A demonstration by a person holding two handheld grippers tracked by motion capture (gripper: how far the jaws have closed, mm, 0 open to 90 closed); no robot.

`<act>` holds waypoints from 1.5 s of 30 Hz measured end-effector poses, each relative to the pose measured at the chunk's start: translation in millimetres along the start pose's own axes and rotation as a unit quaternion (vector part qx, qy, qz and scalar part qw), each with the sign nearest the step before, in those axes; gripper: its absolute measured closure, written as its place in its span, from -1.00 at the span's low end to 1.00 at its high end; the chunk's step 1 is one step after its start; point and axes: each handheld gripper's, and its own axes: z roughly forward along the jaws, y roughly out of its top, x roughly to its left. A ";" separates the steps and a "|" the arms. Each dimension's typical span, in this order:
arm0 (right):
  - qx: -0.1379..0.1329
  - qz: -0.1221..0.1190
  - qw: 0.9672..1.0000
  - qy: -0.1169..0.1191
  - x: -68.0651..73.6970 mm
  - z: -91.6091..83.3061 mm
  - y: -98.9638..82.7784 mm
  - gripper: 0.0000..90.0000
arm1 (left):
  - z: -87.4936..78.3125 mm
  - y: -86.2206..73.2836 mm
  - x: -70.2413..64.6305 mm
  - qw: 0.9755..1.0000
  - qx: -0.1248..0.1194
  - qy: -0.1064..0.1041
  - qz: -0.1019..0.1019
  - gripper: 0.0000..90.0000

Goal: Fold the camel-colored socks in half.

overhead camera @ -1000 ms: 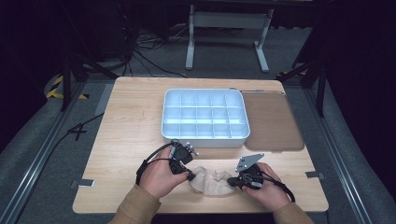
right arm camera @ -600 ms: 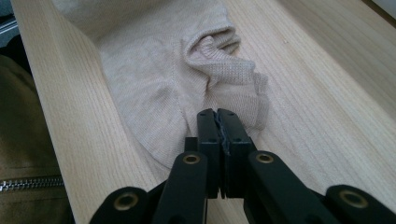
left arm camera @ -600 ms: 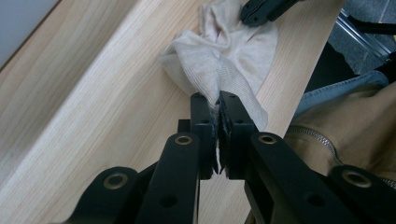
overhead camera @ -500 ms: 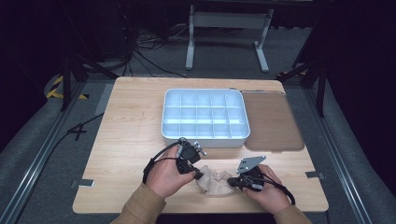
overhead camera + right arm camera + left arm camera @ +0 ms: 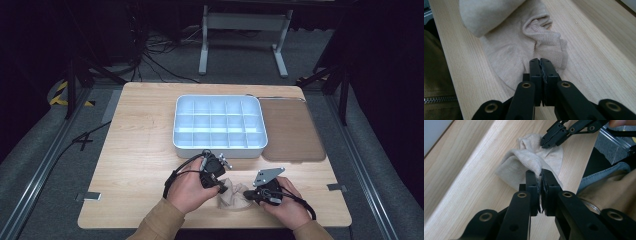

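While the pale wooden desk [image 5: 135, 165] spans the middle of the high view, a white divided tray [image 5: 219, 124] sits at its centre. Below it, near the lower edge, lies a crumpled beige knit sock [image 5: 239, 198], ribbed and folded over itself. Left gripper [image 5: 541, 178] pinches a fold; right gripper [image 5: 540, 65] pinches its edge.

A beige ribbed-knit cloth sock [image 5: 519, 50] lies soft and matt on the pale, smooth-grained wooden bench [image 5: 140, 150]; at twelve o'clock, a glossy white plastic compartment tray [image 5: 220, 147].
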 end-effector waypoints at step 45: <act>-0.004 0.004 1.000 -0.005 0.8 -12.8 3.2 0.77 | 30.8 7.1 -5.8 0.998 -0.049 -0.020 0.015 0.34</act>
